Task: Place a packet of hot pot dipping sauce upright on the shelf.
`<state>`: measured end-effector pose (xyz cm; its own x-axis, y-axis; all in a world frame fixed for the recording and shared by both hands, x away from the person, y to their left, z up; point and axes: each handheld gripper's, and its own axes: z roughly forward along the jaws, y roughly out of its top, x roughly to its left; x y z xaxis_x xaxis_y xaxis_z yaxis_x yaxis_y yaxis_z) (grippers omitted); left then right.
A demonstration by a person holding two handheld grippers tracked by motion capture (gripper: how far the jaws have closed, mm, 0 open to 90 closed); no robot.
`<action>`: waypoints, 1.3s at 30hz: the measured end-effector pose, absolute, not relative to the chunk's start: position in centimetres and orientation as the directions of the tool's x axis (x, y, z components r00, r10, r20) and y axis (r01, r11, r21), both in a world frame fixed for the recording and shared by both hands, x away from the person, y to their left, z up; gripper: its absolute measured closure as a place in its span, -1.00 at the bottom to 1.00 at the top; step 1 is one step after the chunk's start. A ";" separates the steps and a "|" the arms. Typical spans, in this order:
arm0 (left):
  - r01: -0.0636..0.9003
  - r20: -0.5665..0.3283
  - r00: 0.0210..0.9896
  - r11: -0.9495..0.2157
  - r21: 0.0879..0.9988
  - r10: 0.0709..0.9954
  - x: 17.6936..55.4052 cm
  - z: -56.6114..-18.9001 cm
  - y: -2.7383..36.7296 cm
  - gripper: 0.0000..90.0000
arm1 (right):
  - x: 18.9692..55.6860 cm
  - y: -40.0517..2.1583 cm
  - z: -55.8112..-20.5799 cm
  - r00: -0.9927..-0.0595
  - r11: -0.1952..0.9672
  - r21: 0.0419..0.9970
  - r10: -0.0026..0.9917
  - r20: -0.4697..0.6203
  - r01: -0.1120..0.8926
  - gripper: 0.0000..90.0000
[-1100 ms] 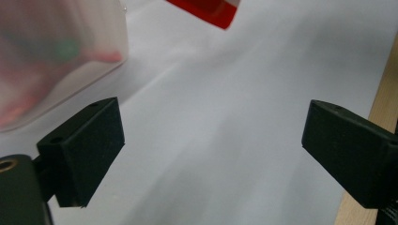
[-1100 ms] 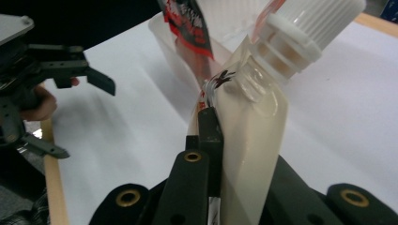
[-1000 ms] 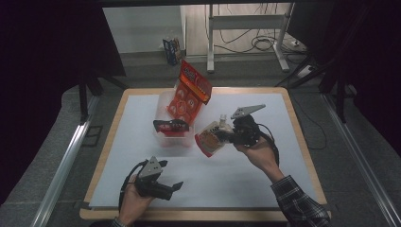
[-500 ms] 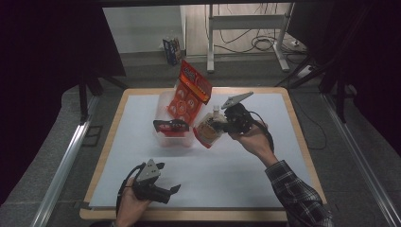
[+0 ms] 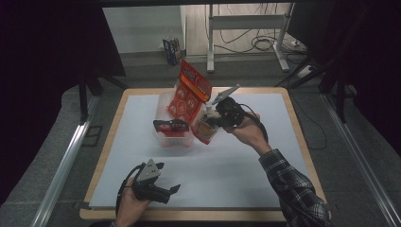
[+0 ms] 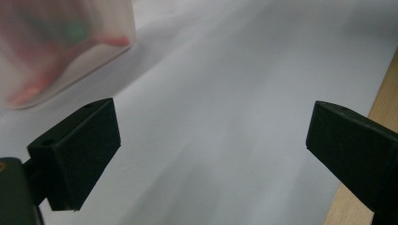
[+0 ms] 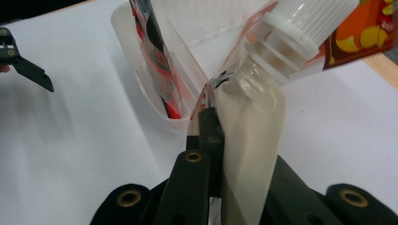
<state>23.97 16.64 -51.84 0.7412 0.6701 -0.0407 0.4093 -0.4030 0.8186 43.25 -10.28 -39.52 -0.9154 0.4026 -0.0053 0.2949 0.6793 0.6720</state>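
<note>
Right gripper (image 5: 211,119): jaws clamped flat on a spouted pouch (image 5: 205,129), item carried clear of the table, and I read it as partway to the clear plastic bin (image 5: 163,137) just ahead of the jaws. Pouch status: lifted, not yet deposited; I judge the remaining work as bringing it over the bin rim and letting go. Bin contents already in place: one tall red snack bag (image 5: 188,94) standing up out of it, one dark red packet (image 5: 170,126) at the near wall. Pouch orientation, right gripper view: white screw cap (image 7: 313,23) points away from my jaws and up, toward the bin; long axis runs from the jaws forward to the cap, tilted slightly to one side. Left gripper (image 5: 171,190): jaws apart, nothing between them, idle low over the white table (image 5: 227,179), bin well ahead of it.
</note>
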 end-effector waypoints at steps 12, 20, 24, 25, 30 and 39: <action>0.411 -0.041 0.742 -0.406 0.816 0.669 24.0 -51.9 16.6 -0.93 | 43.9 -8.1 -38.7 -0.929 0.720 0.648 0.366 -0.048 0.250 0.96; 0.413 -0.039 0.743 -0.412 0.812 0.668 24.0 -51.9 16.5 -0.93 | 44.0 -6.7 -38.4 -0.937 0.725 0.653 0.343 -0.062 0.221 0.96; 0.413 -0.038 0.743 -0.413 0.812 0.668 24.0 -51.9 16.5 -0.93 | 44.1 -6.1 -38.4 -0.940 0.724 0.656 0.334 -0.063 0.213 0.96; 0.413 -0.038 0.744 -0.414 0.811 0.667 24.0 -51.9 16.5 -0.93 | 44.2 -6.0 -38.3 -0.941 0.723 0.657 0.333 -0.063 0.212 0.96; 0.413 -0.037 0.745 -0.416 0.810 0.666 24.0 -51.9 16.5 -0.93 | 44.3 -5.1 -38.3 -0.945 0.718 0.665 0.323 -0.057 0.206 0.96; 0.412 -0.036 0.746 -0.418 0.810 0.665 24.0 -52.0 16.5 -0.93 | 44.7 -3.6 -38.5 -0.950 0.708 0.677 0.309 -0.042 0.201 0.96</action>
